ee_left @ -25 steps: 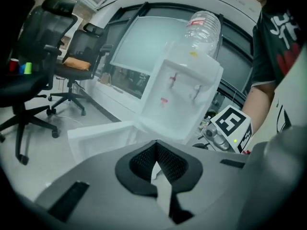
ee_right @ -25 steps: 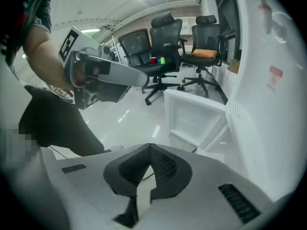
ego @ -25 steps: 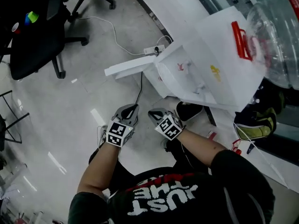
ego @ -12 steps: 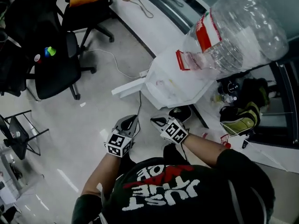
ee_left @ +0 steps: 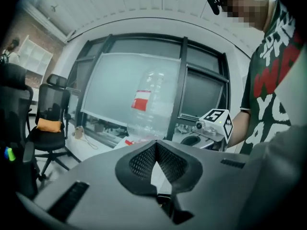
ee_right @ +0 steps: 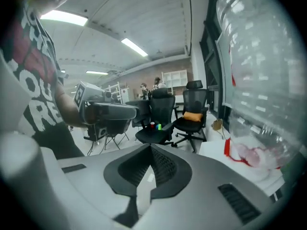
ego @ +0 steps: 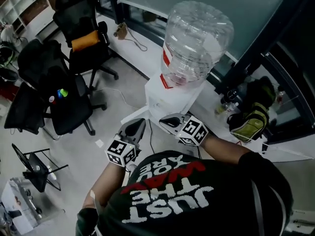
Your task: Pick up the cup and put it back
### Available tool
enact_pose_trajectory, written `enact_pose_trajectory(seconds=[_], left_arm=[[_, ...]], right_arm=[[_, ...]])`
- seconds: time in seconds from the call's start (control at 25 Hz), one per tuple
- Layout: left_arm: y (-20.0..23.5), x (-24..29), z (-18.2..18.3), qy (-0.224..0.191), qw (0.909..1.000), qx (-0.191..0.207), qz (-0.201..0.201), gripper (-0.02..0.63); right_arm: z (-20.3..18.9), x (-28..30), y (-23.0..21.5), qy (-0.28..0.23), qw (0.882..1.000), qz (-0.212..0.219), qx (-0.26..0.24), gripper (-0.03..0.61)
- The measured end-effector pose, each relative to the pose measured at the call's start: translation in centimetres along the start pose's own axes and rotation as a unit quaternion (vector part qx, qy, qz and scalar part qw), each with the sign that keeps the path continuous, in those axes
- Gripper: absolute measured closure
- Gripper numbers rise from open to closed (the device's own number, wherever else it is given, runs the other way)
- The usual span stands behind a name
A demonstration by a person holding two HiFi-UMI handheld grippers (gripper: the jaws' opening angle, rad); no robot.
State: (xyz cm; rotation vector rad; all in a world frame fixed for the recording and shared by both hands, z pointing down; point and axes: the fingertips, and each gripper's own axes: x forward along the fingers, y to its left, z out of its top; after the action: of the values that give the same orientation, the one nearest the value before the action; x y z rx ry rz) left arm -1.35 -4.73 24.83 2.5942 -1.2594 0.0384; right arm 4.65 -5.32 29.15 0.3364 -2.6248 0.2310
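Office floor [ego: 110, 107]: black chairs [ego: 74, 112] stand left of the left gripper [ego: 140, 123]. It and the right gripper [ego: 165, 120], both closed empty, face a water bottle [ego: 197, 38] just ahead; its dispenser [ego: 165, 95] is half hidden.

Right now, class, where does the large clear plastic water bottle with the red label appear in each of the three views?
Head view: the clear water bottle stands upper centre on a white dispenser.
Left gripper view: the bottle is centre frame.
Right gripper view: the bottle fills the right side.
Shared landmark: the black office chair with an orange cushion.
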Motion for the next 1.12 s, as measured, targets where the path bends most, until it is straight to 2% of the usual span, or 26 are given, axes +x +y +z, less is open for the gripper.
enact_pose_trajectory(seconds=[0.28,0.4,0.76,0.96,1.12], left_arm=[[-2.1,-0.1,11.7,-0.064,0.9972,0.03,-0.026,0.615],[-2.7,-0.4,15.7,-0.086,0.9946,0.045,-0.037,0.615],[-5.7,-0.8,18.3,-0.107,0.9908,0.061,-0.056,0.615],[-5.8,-1.3,17.9,-0.108,0.9914,0.05,-0.055,0.615],[-5.6,-1.6,17.9,-0.108,0.9912,0.051,-0.057,0.615]], right_arm=[[11.9,-6.9,-1.0,-0.095,0.995,-0.02,-0.03,0.545],[15.4,-9.0,-1.2,-0.122,0.991,-0.034,-0.038,0.545],[18.5,-13.4,-1.5,-0.191,0.98,-0.051,-0.024,0.545],[18.6,-13.5,-1.5,-0.199,0.979,-0.05,-0.008,0.545],[18.4,-13.3,-1.4,-0.196,0.979,-0.055,-0.014,0.545]])
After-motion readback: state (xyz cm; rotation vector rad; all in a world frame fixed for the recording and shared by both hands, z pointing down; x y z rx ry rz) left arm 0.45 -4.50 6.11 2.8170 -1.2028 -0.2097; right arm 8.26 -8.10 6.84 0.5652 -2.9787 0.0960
